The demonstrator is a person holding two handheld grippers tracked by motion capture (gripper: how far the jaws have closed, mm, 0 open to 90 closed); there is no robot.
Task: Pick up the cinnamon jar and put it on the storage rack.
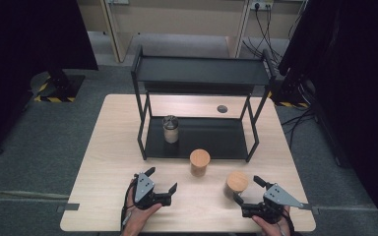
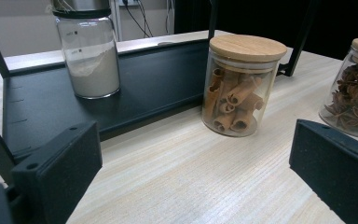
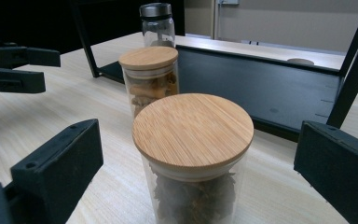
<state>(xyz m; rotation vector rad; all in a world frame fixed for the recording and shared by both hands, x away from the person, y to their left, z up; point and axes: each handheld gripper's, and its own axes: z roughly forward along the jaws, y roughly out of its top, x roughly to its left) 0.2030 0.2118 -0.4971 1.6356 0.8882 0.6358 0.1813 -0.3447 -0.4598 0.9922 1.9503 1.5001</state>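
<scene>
So far one jar [image 1: 170, 129] sits on the rack [image 1: 197, 138]; two wooden-lidded jars [image 1: 200, 162] [image 1: 236, 184] wait. We hold both grippers [image 1: 161, 183] [image 1: 246, 191] released, empty.

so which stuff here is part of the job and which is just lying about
In the job:
glass star anise jar with bamboo lid
glass cinnamon stick jar with bamboo lid
black metal two-tier shelf
right gripper

Lying about:
metal-capped glass jar of white powder

At the lower left of the high view, the left tool [image 1: 163, 182] sits in the person's left hand [image 1: 140, 214], jaws spread wide. At the lower right, the right tool [image 1: 247, 191] is likewise agape, gripped by the right hand [image 1: 271, 225].
</scene>
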